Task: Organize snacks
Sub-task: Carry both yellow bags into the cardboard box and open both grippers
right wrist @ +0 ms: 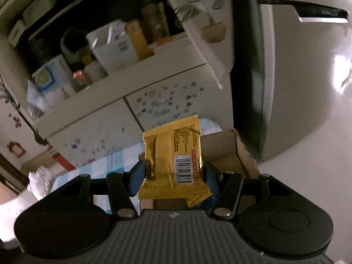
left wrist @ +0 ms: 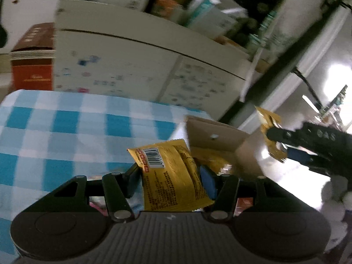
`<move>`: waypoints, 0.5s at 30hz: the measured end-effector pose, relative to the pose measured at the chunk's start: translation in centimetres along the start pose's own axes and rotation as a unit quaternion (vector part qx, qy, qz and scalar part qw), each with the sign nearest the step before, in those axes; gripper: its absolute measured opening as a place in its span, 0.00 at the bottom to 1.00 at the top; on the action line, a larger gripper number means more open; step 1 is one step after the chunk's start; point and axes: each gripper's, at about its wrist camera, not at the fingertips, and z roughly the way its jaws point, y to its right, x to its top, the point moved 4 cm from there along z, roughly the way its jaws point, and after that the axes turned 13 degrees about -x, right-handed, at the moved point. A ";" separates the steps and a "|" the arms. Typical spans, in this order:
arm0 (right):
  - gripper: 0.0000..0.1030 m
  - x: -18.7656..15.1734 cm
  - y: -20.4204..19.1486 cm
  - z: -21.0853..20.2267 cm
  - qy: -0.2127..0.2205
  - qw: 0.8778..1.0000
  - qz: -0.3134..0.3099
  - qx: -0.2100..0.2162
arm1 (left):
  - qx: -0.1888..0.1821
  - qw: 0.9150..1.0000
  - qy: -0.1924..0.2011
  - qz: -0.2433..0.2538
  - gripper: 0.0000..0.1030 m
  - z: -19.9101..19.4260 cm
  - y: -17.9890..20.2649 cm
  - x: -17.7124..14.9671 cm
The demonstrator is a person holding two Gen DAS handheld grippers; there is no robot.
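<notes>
Standing upright: yellow snack packet (right wrist: pixel 173 165)

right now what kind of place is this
Probably a home, a lived-in room rather than a shop: a sticker-covered white cabinet with cluttered shelves of boxes, and a blue checked tablecloth beside an open cardboard box.

packet (left wrist: pixel 173 176): yellow, black print, white barcode patch, red marks
second packet (right wrist: pixel 173 165): yellow, same barcode and red marks
cloth (left wrist: pixel 66 132): blue and white check
box (left wrist: pixel 217 136): plain brown card
pads (left wrist: pixel 208 181): blue
cupboard (left wrist: pixel 136 70): cream, small coloured stickers
carton (left wrist: pixel 33 61): red-brown
floor (right wrist: pixel 308 154): pale, glossy
</notes>
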 end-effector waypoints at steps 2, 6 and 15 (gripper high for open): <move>0.57 0.2 0.9 -0.1 0.002 1.000 0.012 -0.003 | -0.014 1.000 -0.007 0.011 0.61 0.7 1.6 -0.3; 0.57 0.3 1.9 -0.1 -0.002 1.000 0.024 -0.005 | -0.040 0.999 -0.021 0.028 0.61 1.3 4.3 -1.5; 0.58 0.2 2.2 0.6 -0.016 0.999 0.031 -0.007 | -0.074 0.992 -0.070 0.074 0.61 3.6 8.0 -3.9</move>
